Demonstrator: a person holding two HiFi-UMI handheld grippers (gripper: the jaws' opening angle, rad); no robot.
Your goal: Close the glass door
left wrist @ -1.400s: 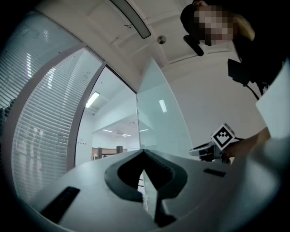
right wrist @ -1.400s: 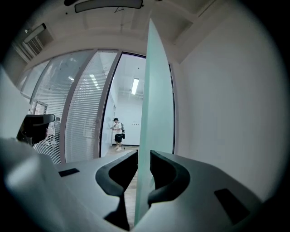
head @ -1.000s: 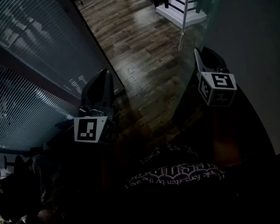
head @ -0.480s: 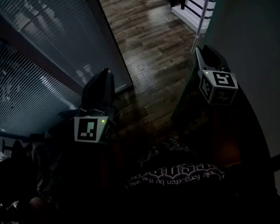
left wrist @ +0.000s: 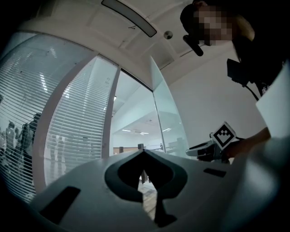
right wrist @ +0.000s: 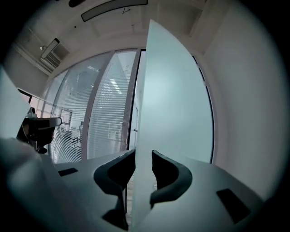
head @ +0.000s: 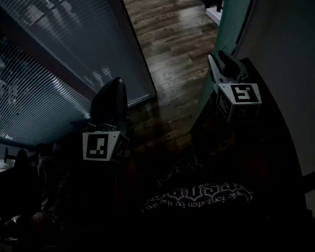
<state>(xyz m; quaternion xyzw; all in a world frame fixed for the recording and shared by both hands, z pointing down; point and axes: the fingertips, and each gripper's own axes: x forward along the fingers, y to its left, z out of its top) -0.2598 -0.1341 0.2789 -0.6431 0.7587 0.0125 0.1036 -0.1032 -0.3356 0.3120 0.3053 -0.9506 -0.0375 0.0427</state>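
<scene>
You are holding the right gripper [head: 222, 65] at the right of the head view, against the free edge of the glass door [head: 234, 26]. The door is running as a greenish strip from the top edge of the frame down toward the middle. In the right gripper view, the door's [right wrist: 176, 104] edge is rising through the centre of the frame. The right gripper's [right wrist: 143, 156] jaws are clamping that edge, one on each side, with the glass filling the gap between them.

You are holding the left gripper [head: 113, 96] at the lower left of the head view, well apart from the door, beside the glass partition with blinds [head: 46, 61] that is filling the upper left. In its own view the left gripper's [left wrist: 144, 154] jaws are meeting at their tips and gripping nothing. Only a thin slit is showing below the tips.

The door is standing open, with the wooden floor [head: 170, 33] showing in the upper middle of the head view between partition and door.
</scene>
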